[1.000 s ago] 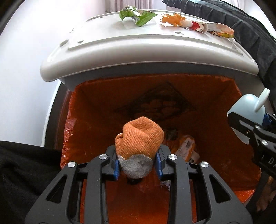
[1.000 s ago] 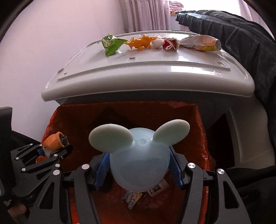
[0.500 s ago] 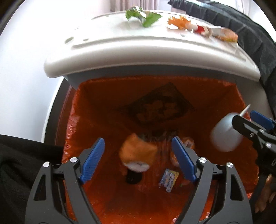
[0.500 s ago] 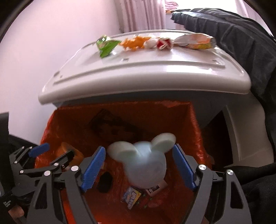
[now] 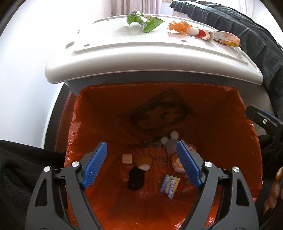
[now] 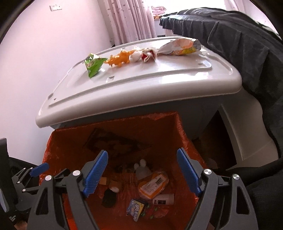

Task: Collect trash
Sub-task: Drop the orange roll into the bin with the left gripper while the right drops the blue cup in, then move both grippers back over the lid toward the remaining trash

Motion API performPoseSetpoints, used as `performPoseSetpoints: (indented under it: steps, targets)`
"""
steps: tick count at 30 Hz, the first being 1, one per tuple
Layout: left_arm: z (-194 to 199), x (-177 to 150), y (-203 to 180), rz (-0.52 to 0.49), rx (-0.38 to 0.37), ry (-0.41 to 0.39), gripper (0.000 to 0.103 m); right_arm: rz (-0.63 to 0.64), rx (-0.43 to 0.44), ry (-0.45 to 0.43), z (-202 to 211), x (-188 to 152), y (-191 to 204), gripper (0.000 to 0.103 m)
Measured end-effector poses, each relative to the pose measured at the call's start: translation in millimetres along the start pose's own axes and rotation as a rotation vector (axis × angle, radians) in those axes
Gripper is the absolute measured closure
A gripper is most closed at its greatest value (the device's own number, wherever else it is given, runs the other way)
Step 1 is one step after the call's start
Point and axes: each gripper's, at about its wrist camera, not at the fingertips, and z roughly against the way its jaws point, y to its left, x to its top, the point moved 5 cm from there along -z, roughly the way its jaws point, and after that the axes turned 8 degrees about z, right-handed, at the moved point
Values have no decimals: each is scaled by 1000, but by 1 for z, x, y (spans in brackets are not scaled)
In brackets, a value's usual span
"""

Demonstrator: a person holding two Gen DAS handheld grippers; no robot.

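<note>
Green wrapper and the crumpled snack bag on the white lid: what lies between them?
In the right wrist view, an orange toy dinosaur and a white-and-red crumpled wrapper lie in a row between the green wrapper and the snack bag.

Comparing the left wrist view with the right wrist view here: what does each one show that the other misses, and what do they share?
Only the left wrist view shows the tan square tag clearly on the bag floor.

Only the right wrist view shows the white bottle lying by the orange packet, and the wall switch.

Both show the orange bin liner, the mouse-eared cup and orange sock lying at the bottom, the blue snack pack, the wrappers on the white lid, and each open, empty hand-held gripper: left, right.
</note>
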Motion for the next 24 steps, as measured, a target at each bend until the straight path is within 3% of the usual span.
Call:
performPoseSetpoints:
  steps: [16, 19, 24]
  targets:
    - [25, 6, -7, -40, -18, -108, 24, -14, -42, -55, 12, 12, -8, 9]
    - [35, 11, -7, -42, -25, -132, 24, -12, -34, -70, 19, 35, -16, 8]
    - [70, 43, -10, -56, -53, -243, 24, 49, -42, -98, 30, 93, -43, 6]
